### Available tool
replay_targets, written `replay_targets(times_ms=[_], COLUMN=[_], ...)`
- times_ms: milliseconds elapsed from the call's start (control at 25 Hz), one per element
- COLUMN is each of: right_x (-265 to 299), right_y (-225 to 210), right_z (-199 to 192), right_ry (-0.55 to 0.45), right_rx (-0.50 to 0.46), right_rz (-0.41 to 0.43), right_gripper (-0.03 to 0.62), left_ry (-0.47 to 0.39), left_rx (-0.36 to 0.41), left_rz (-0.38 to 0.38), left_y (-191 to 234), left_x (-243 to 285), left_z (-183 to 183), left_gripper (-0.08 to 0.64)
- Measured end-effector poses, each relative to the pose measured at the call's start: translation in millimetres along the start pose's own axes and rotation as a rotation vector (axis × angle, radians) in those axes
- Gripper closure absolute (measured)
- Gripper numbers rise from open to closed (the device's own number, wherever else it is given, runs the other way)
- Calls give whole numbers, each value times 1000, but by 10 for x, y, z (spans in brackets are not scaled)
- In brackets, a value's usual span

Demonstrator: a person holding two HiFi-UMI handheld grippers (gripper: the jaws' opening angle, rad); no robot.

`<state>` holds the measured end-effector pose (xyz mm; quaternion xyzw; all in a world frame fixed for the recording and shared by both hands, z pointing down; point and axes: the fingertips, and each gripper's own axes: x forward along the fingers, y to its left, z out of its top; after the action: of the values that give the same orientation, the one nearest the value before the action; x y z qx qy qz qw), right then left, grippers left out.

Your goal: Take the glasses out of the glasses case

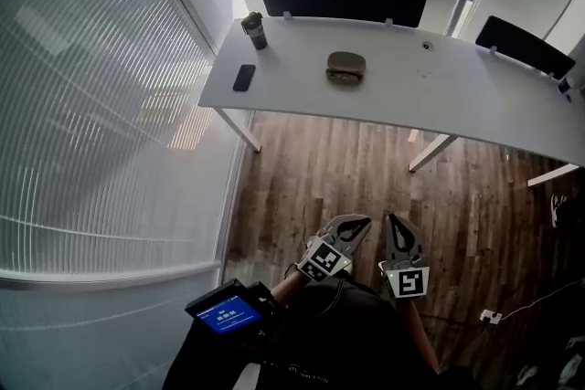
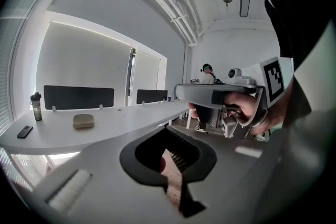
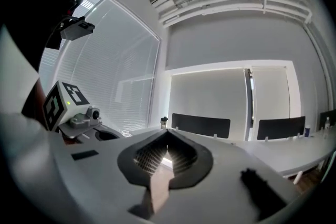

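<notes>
Case (image 1: pixel 346 67) waiting on the table (image 1: pixel 302 59), both grippers idle and far from it.
Left gripper (image 1: pixel 355 226) and right gripper (image 1: pixel 398 228) sit at bottom centre of the head view, close to the person's body. Each has its jaws pressed together on nothing, which I read as a carrying pose, since nothing is within reach. The case lies in the upper middle and looks closed, with a phone (image 1: pixel 244 78) and bottle (image 1: pixel 255 30) to its left. No glasses show, so they are presumably inside. An approach comes first, and the jaws must part before the lid can be taken.
</notes>
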<state>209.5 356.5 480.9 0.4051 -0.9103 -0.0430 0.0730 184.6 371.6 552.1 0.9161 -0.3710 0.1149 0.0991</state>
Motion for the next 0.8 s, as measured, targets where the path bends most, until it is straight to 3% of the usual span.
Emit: replay_targets(times_ms=[200, 360, 480, 800], right_x=[21, 9, 18, -36], right_y=[17, 16, -82, -374], right_z=[-113, -308, -305, -381], right_ry=[-18, -1, -2, -11], right_rx=[29, 78, 144, 166], right_rz=[45, 68, 57, -7], right_gripper=[584, 584, 584, 584], left_ry=[-34, -31, -32, 2], left_rx=[29, -16, -33, -18], left_rz=[49, 99, 126, 127], left_y=[39, 50, 96, 115], left_x=[0, -86, -109, -7], left_z=[-41, -136, -150, -153], left_gripper=[558, 558, 558, 558])
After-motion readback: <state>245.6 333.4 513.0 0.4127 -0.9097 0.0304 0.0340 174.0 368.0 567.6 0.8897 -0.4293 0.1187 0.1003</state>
